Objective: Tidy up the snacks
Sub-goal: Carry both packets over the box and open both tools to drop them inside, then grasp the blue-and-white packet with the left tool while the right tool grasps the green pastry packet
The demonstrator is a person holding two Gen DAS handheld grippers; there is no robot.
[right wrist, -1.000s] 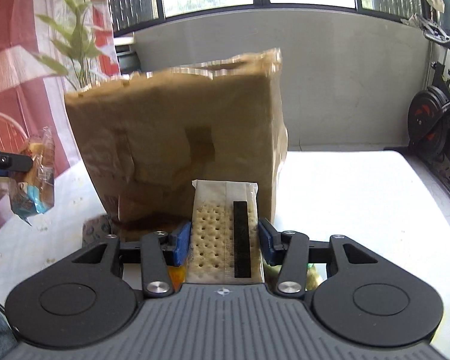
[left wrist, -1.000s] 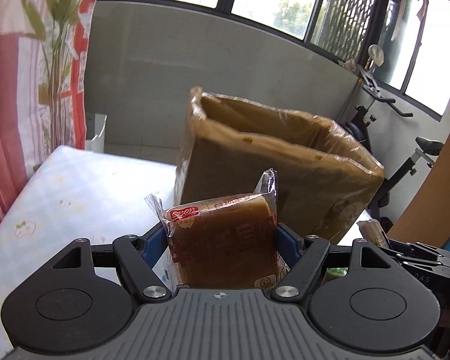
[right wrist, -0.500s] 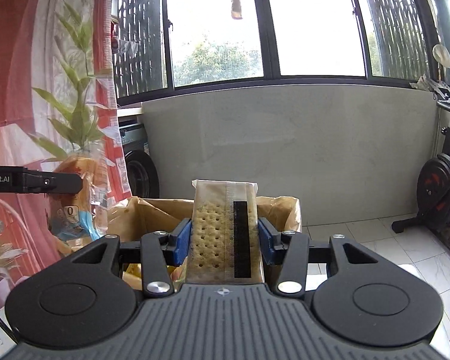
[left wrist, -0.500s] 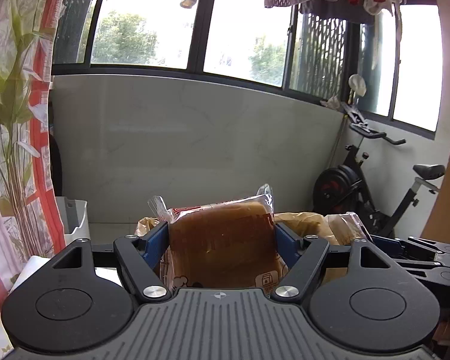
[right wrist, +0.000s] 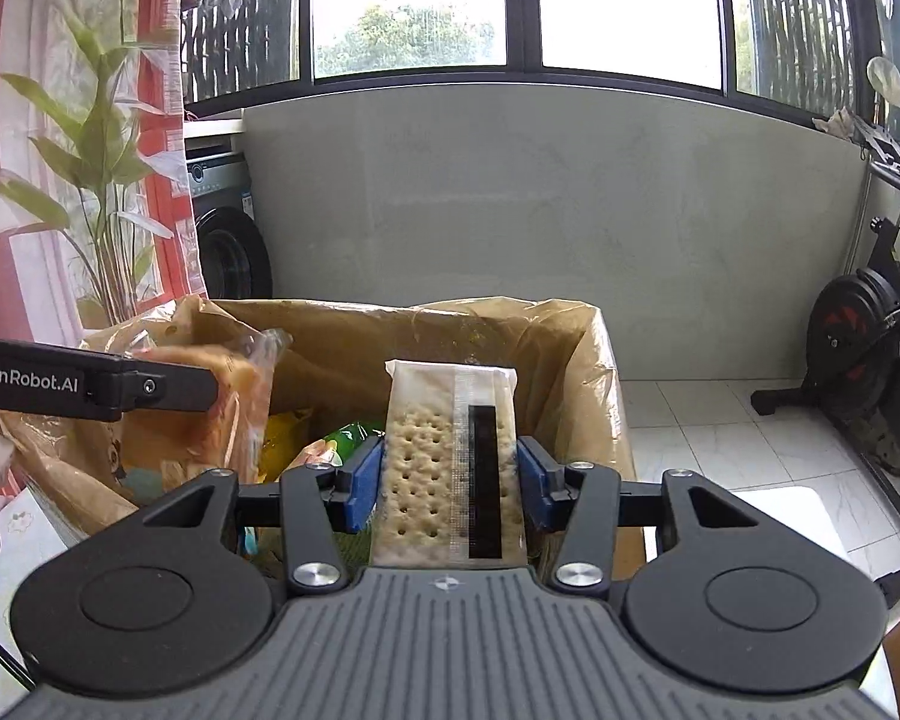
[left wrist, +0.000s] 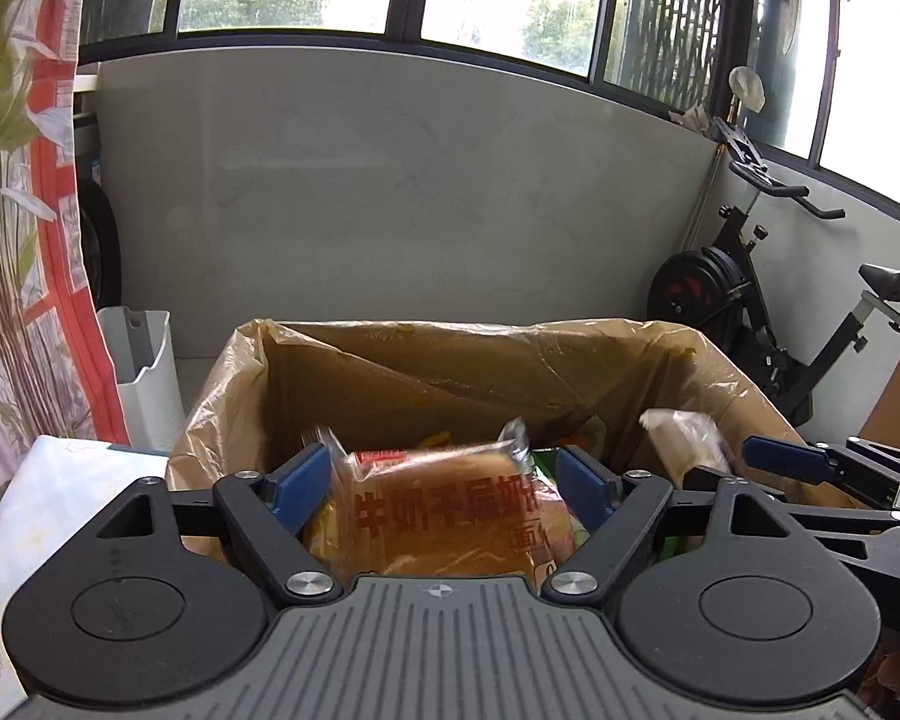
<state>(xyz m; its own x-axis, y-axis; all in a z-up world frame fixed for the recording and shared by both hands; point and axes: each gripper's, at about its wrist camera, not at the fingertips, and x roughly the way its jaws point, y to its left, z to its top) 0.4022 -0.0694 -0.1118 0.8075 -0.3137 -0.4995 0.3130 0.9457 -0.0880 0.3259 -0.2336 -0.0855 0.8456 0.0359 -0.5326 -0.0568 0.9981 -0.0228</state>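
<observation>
A brown cardboard box, lined with a thin plastic bag, is seen standing open on a counter covered with a pale flowered cloth. Over the open box the left tongs are held, their blue pads spread apart, with small gaps showing on both sides of a bread packet printed with red lettering; the packet is blurred and tilted between the pads, and whether it is touched by either pad cannot be told. In the right wrist view the same bread packet is seen just under the left tongs' black finger, above the left side of the box. The right tongs are pressed against a cracker packet, which is held upright between the blue pads above the near edge of the box. Inside the box, a yellow packet and a green packet are seen lying below the tongs. In the left wrist view the cracker packet appears at the right side of the box, in the right tongs. Behind the box a grey wall, windows, an exercise bike, a white bin and a red patterned curtain are seen.
</observation>
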